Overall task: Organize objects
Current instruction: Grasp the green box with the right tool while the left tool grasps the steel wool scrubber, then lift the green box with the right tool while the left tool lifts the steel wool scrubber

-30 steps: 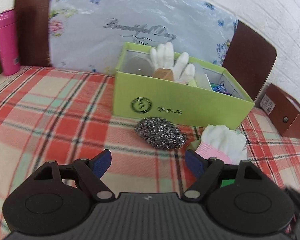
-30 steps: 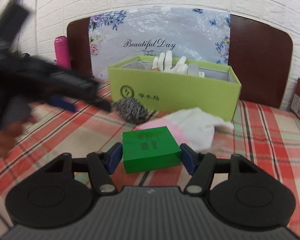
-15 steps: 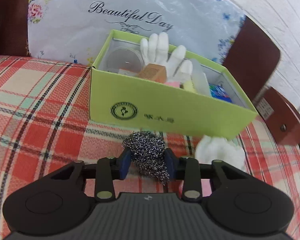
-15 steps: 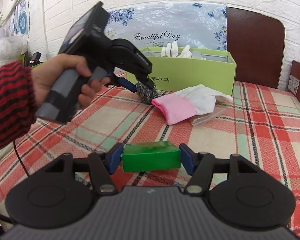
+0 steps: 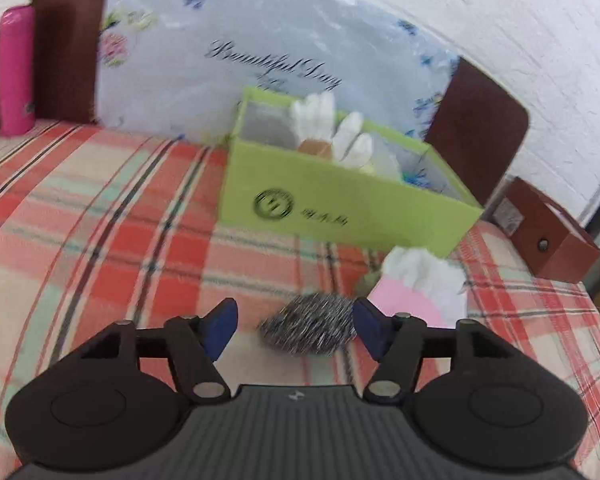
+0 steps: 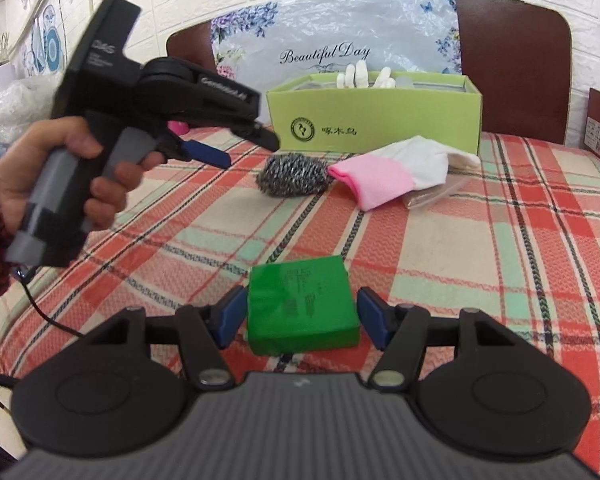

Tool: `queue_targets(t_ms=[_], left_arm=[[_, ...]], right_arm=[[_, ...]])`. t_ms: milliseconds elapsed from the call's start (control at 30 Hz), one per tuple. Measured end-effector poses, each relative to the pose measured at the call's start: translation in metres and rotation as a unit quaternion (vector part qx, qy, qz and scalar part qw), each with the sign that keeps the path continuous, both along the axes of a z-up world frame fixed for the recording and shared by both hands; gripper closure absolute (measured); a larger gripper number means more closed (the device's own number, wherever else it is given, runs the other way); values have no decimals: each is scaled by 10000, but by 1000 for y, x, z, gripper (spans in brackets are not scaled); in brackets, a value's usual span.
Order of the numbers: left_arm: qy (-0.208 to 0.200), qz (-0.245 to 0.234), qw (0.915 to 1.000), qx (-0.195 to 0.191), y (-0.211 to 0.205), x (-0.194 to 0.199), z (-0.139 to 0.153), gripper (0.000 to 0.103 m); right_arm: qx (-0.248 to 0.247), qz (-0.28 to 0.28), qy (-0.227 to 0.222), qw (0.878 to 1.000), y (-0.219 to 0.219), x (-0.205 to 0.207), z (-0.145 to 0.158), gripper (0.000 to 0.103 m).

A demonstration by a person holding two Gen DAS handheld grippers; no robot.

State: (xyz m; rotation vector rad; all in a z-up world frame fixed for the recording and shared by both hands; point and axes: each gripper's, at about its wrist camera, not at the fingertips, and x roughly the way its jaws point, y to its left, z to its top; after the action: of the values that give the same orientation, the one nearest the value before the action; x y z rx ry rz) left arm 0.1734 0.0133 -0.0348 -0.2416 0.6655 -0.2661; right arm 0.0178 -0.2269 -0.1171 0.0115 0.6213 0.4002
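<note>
Left gripper [image 5: 292, 330]: fingers wide open, holding nothing, silvery steel-wool scrubber [image 5: 308, 330] between them.
Right gripper [image 6: 300, 318]: fingers open around green rectangular packet [image 6: 302, 306], not clamped.
Advice: centre, then close gently.

Steel scourer [image 6: 291, 175]: a round wire ball lying on the plaid bed in front of the lime box [image 6: 374, 120]. Pink-cuffed white glove [image 6: 396, 170]: flat, touching the scourer's side. Green packet [image 6: 302, 308]: flat, nearer the camera, well apart.
</note>
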Motion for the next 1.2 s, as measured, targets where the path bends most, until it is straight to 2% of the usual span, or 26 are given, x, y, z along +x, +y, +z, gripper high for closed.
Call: queue_targets(t_ms=[100,200,233,300,333,433,533,633,700,767,833,900,1033,1100,1133,1200], left_arm=[[-36,-673,9977,-118,-9,19,-1,27],[269,-927,9951,203,-23,31,-12,26],[311,-929,9947,318,-25,32,-17,29],[379,-948,9940,405,-23,27,-26,48],[405,-888,9937,544,-22,23,-28,61],[413,-919,9940,436,-10,4,-27,70],[550,-729,9946,491,-3,-21,-25,72],[392,-626,9957,559,-1,-43,-22,72],[158,-565,9957,721,-3,-49,-20,65],[-52,-501,9944,926,-6,-50,-17,42],[-245,-446,9933,1040,-7,-47,-14,34],[-251,-574,9924,1062,-10,-39,-13,34],[-17,-868,9911,1013,-17,-26,-22,34],[154,-911,9908,993,-18,-22,-28,39],[236,-926,9911,932,-17,-21,-31,48],[259,-889,9918,877,-15,-23,-34,49]], right_arm=[[3,-100,-28,9999,-4,1,3,42],[16,-123,-5,9999,-5,2,4,42],[-10,-109,-7,9999,-4,2,4,42],[-33,-83,4,10000,-2,2,3,42],[-13,-73,27,10000,-2,2,2,42],[9,-24,95,10000,2,3,0,41],[-34,14,123,9999,5,3,-2,39],[-45,30,143,9999,8,2,-4,36],[-122,33,158,9998,10,3,-5,36],[-159,35,146,9998,12,3,-5,36],[-170,48,109,9998,11,1,-4,36],[-151,17,150,9998,10,2,-5,36],[-136,-19,173,9998,10,2,-4,36],[-152,-7,157,9998,11,2,-3,36],[-157,9,160,9997,10,3,-3,36],[-171,27,186,9997,11,4,-4,36]])
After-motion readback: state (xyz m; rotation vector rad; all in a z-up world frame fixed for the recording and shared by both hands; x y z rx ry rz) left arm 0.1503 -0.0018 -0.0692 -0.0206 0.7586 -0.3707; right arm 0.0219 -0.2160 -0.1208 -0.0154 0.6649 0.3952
